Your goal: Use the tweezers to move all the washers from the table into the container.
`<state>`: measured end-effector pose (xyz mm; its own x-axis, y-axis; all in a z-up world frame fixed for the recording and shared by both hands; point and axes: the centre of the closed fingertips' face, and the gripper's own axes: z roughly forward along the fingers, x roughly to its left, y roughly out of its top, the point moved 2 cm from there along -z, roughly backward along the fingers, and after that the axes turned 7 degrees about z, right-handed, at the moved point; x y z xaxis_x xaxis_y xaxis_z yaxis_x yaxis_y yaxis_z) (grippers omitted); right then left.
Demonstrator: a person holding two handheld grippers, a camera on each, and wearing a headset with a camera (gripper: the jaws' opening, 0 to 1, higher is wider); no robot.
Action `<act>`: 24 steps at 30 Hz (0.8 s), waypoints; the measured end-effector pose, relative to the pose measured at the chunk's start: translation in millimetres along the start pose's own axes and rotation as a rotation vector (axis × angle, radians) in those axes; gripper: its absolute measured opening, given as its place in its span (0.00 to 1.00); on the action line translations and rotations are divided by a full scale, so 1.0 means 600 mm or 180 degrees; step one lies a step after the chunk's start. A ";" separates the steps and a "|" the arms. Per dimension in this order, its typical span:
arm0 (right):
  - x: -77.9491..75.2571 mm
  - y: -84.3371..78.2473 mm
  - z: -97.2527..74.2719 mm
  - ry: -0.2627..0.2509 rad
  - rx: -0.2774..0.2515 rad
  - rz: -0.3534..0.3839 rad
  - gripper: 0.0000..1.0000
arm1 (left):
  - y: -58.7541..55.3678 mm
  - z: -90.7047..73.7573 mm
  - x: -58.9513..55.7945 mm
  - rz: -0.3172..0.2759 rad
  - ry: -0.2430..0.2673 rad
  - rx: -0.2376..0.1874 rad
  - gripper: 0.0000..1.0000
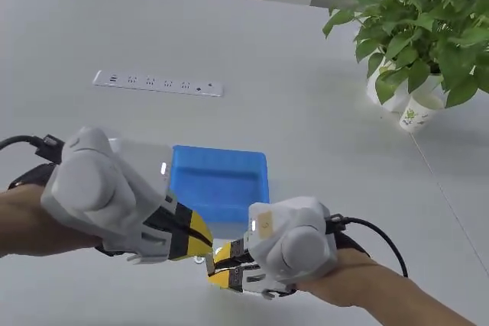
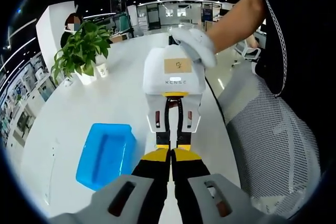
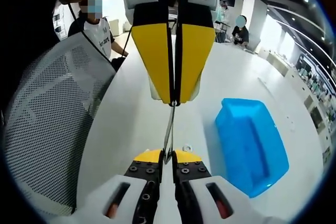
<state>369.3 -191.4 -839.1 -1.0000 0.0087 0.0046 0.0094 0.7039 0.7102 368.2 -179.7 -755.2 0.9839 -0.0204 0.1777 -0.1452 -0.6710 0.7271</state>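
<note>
Tweezers (image 3: 169,127) bridged between both tools, washer (image 3: 186,148) on the container (image 3: 247,129) side

Your right tool (image 3: 167,157) is clenched on one end of the tweezers and your left tool (image 3: 174,100) is clenched on the other, so their long axis runs tool to tool, roughly alongside the container's near wall. The washer lies flat on the counter (image 3: 121,119) between tweezers and container, apart from both, nearest your right tool. Which end carries the points is hard to tell here. By my reading, the pick calls for a sideways shift toward the container, not a forward reach
</note>
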 end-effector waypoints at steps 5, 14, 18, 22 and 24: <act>-0.004 0.001 0.000 0.0001 0.0009 0.0003 0.11 | 0.000 0.001 0.002 -0.0007 -0.0010 -0.0004 0.04; -0.002 -0.005 0.005 0.0017 0.0083 -0.0038 0.13 | 0.002 0.004 0.002 -0.0006 -0.0034 -0.0006 0.04; -0.003 -0.007 0.008 0.0022 0.0097 -0.0036 0.13 | 0.005 0.006 0.001 -0.0009 -0.0044 -0.0013 0.04; -0.005 -0.008 0.011 0.0029 0.0096 -0.0020 0.12 | 0.005 0.006 0.002 -0.0008 -0.0045 -0.0010 0.04; -0.005 -0.009 0.013 0.0036 0.0098 -0.0018 0.12 | 0.005 0.006 0.002 -0.0012 -0.0050 -0.0010 0.04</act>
<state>372.0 -189.8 -848.2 -1.0000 -0.0032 0.0086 0.0036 0.7254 0.6883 369.0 -184.5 -755.2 0.9859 -0.0296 0.1644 -0.1418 -0.6688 0.7298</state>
